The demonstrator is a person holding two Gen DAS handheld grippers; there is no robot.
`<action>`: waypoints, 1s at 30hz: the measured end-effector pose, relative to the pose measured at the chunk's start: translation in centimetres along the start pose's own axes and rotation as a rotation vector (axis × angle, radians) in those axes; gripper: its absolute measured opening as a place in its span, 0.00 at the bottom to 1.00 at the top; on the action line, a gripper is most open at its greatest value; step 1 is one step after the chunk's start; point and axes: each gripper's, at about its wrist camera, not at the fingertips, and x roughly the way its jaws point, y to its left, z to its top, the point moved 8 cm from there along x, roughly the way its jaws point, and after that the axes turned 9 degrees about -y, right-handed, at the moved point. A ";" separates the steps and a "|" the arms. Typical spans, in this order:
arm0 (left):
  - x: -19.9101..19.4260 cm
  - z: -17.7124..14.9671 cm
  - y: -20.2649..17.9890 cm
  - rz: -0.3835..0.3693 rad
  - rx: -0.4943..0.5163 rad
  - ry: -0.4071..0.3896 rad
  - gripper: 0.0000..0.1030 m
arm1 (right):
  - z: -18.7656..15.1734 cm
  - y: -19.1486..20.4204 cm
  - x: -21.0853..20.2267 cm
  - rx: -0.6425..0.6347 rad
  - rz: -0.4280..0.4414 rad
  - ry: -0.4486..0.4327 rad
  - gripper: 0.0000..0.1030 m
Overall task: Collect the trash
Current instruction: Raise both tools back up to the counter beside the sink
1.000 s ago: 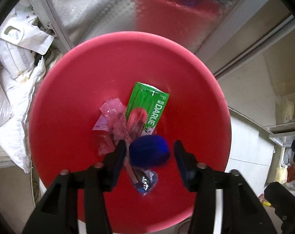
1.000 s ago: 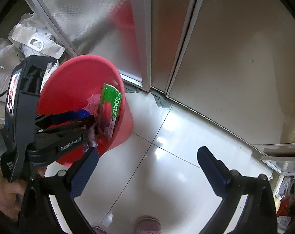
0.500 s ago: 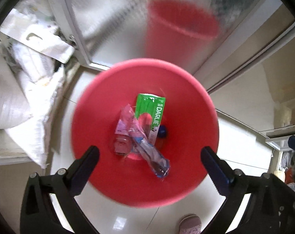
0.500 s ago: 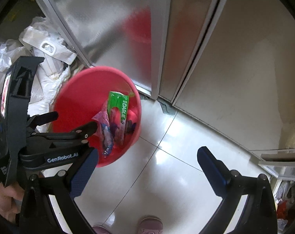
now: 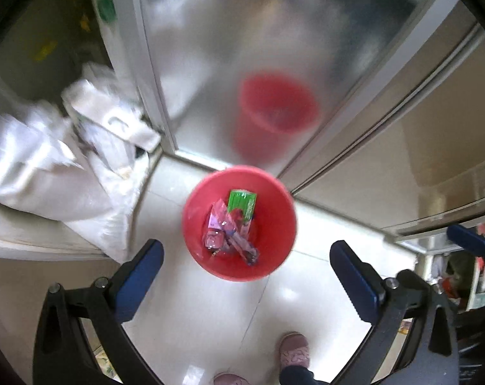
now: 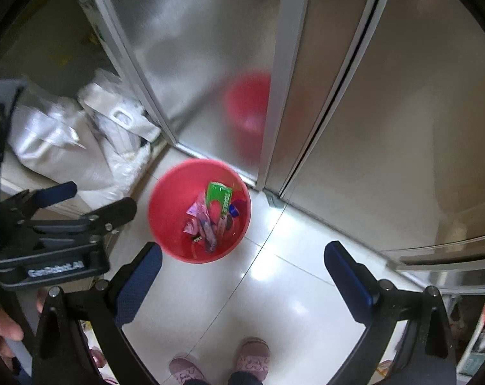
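A red bucket (image 5: 274, 205) stands on the white tile floor by the metal doors; it also shows in the right wrist view (image 6: 165, 199). Inside lie a green DARLIE box (image 5: 242, 205), pink wrappers (image 5: 218, 221) and a small blue piece (image 6: 234, 211). My left gripper (image 5: 246, 268) is open and empty, high above the bucket; it shows from the side in the right wrist view (image 6: 91, 202). My right gripper (image 6: 242, 272) is open and empty, also high above the floor.
White plastic bags (image 5: 59, 160) are piled on a low ledge left of the bucket. Reflective metal doors (image 6: 386, 112) stand behind it. The person's pink slippers (image 6: 252, 357) are on the floor below. Clutter shows at the far right (image 5: 466, 276).
My left gripper opened and dropped the blue piece into the bucket, then rose well away from it. Both grippers now sit much higher, so the bucket looks small.
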 end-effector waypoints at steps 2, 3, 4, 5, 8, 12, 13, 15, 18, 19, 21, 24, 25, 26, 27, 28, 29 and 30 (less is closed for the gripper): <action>-3.7 1.3 -0.6 -0.012 0.007 -0.015 0.99 | 1.1 0.6 -3.1 -0.016 -0.002 -0.012 0.98; -5.5 1.9 -0.8 -0.010 0.006 -0.025 0.99 | 1.7 0.9 -4.9 -0.023 -0.002 -0.020 0.98; -7.7 2.6 -1.0 -0.011 0.008 -0.039 0.99 | 2.1 1.2 -6.7 -0.028 0.001 -0.029 0.98; -9.4 3.1 -1.2 -0.011 0.008 -0.049 0.99 | 2.5 1.5 -8.4 -0.030 0.000 -0.039 0.98; -14.9 4.7 -1.7 -0.018 0.003 -0.081 0.99 | 3.8 2.2 -13.7 -0.017 0.007 -0.055 0.98; -21.9 6.5 -2.0 -0.015 -0.012 -0.118 0.99 | 5.0 2.8 -20.7 -0.004 0.005 -0.099 0.98; -23.8 6.8 -2.2 -0.011 -0.004 -0.125 0.99 | 5.2 2.9 -22.4 -0.001 0.003 -0.108 0.98; -26.7 7.0 -2.3 0.031 0.014 -0.143 1.00 | 5.7 3.0 -25.5 0.009 0.001 -0.129 0.98; -30.9 7.4 -2.0 0.029 0.004 -0.149 0.99 | 6.1 3.1 -28.9 0.012 -0.011 -0.145 0.98; -32.5 7.6 -2.1 0.027 0.007 -0.159 0.99 | 6.2 3.2 -30.3 0.017 -0.008 -0.144 0.98; -35.1 8.0 -2.2 0.037 0.015 -0.184 0.99 | 6.6 3.7 -32.4 0.005 -0.010 -0.157 0.98; -38.8 8.8 -2.6 0.030 0.020 -0.219 0.99 | 7.9 4.4 -35.9 -0.022 -0.016 -0.202 0.98; -40.0 9.1 -2.6 0.036 0.021 -0.233 0.99 | 8.5 4.8 -36.9 -0.030 -0.015 -0.216 0.98; -41.1 9.4 -2.5 0.044 0.022 -0.246 0.99 | 9.1 5.1 -37.8 -0.037 -0.012 -0.229 0.98; -42.2 9.9 -2.5 0.047 0.020 -0.257 0.99 | 9.8 5.4 -38.9 -0.041 -0.007 -0.247 0.98; -43.4 10.5 -2.4 0.050 0.011 -0.268 0.99 | 10.5 5.7 -39.9 -0.044 -0.002 -0.265 0.98; -44.1 10.9 -2.2 0.049 0.002 -0.280 0.99 | 11.2 6.1 -40.4 -0.050 0.000 -0.280 0.98; -45.1 11.4 -2.1 0.049 -0.001 -0.290 0.99 | 12.0 6.3 -41.2 -0.051 0.002 -0.301 0.98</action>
